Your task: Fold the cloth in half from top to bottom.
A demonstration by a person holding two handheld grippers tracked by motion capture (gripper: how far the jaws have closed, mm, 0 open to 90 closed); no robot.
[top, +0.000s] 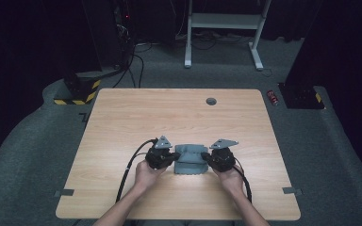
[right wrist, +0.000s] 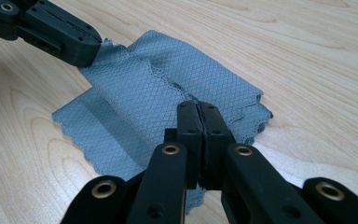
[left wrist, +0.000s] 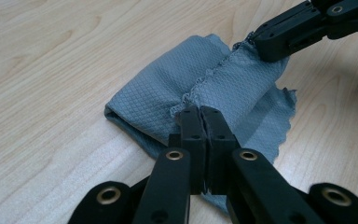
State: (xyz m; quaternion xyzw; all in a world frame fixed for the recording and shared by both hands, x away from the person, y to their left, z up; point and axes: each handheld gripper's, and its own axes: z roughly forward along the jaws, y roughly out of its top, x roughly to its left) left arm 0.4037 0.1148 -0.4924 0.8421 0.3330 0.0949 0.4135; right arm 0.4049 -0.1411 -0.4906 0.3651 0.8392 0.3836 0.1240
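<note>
Here, your left gripper (top: 173, 158) and right gripper (top: 207, 158) each clench one end of the grey cloth (top: 189, 161), pinching its stitched edge between closed jaws. The cloth lies folded on the wooden table (top: 122, 122), near your edge, between your two hands.

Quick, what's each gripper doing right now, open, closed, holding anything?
Left gripper: closed, pinching the stitched edge of the grey cloth.
Right gripper: closed, pinching the same cloth at its opposite end.
</note>
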